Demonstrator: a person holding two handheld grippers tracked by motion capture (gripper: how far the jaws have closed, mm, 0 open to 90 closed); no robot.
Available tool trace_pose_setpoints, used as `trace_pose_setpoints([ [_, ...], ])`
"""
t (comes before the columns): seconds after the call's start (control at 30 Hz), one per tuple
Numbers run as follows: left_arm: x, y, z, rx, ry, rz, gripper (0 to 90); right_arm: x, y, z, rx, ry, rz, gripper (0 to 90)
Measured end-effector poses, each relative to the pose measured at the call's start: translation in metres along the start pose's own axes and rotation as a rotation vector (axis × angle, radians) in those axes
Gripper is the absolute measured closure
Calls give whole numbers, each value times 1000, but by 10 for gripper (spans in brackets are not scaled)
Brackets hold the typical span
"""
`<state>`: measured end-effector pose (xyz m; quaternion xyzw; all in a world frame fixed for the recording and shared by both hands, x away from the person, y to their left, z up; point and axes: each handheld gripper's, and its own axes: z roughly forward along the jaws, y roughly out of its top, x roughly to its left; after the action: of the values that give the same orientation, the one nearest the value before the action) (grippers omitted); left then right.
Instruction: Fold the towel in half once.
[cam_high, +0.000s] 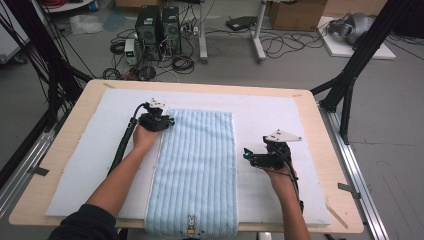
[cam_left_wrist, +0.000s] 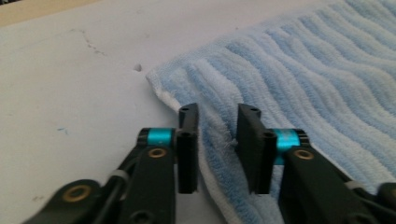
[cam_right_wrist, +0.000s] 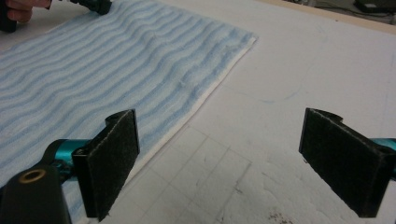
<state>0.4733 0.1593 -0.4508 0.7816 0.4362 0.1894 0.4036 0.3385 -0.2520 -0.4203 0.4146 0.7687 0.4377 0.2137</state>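
The light blue striped towel (cam_high: 194, 170) lies flat down the middle of the white foam pad (cam_high: 280, 112) on the counter (cam_high: 327, 140), its near end with the little rabbit mark hanging at the front edge. The left tongs (cam_high: 167, 120) sit at the far left corner of the towel, and in the left gripper view the jaws are drawn in narrow with a ridge of terry pinched up between the pads (cam_left_wrist: 187, 140), so it looks like a hold on the hem. The right tongs (cam_high: 246, 153) hover just off the towel's right edge over bare foam, jaws spread wide and holding nothing, the black pads (cam_right_wrist: 112, 161) clear of the cloth. This is soft, light, floppy stuff: it will sag and drape the moment it lifts, and a grip on a single layer could slip. Best bet, I'd say, is corners or the stitched hem, taken deep enough to bite the full thickness, with the right tongs going for the matching far corner.
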Motion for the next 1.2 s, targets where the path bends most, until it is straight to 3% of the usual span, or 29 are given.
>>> trace_pose_setpoints([
  [0.03,1,0,0,1,-7,-7,813,0,1,3,3,1,-3,115],
  [0.23,4,0,-1,-5,-36,-50,844,3,14,28,43,21,1,115],
  [0.47,7,-1,-2,-25,-58,-74,848,-11,42,75,103,-23,30,127],
  [0.6,9,-1,-3,-40,-79,-85,848,-16,55,103,161,-15,59,178],
  [0.77,10,-1,-3,-44,-87,-95,848,-17,65,122,189,9,58,347],
  [0.83,10,-1,-4,-43,-91,-98,848,-17,66,126,179,1,61,406],
  [0.93,10,-1,-4,-40,-99,-97,848,-19,61,132,205,-28,73,477],
  [1.0,10,-2,-3,-40,-106,-101,850,-19,59,135,207,-18,87,533],
  [1.07,12,-2,-4,-39,-119,-112,855,-15,59,139,214,-27,48,590],
  [1.1,13,-2,-4,-35,-123,-115,857,-12,59,140,220,-40,25,640],
  [1.2,14,-2,-4,-39,-129,-134,859,-9,61,140,222,-18,16,854],
])
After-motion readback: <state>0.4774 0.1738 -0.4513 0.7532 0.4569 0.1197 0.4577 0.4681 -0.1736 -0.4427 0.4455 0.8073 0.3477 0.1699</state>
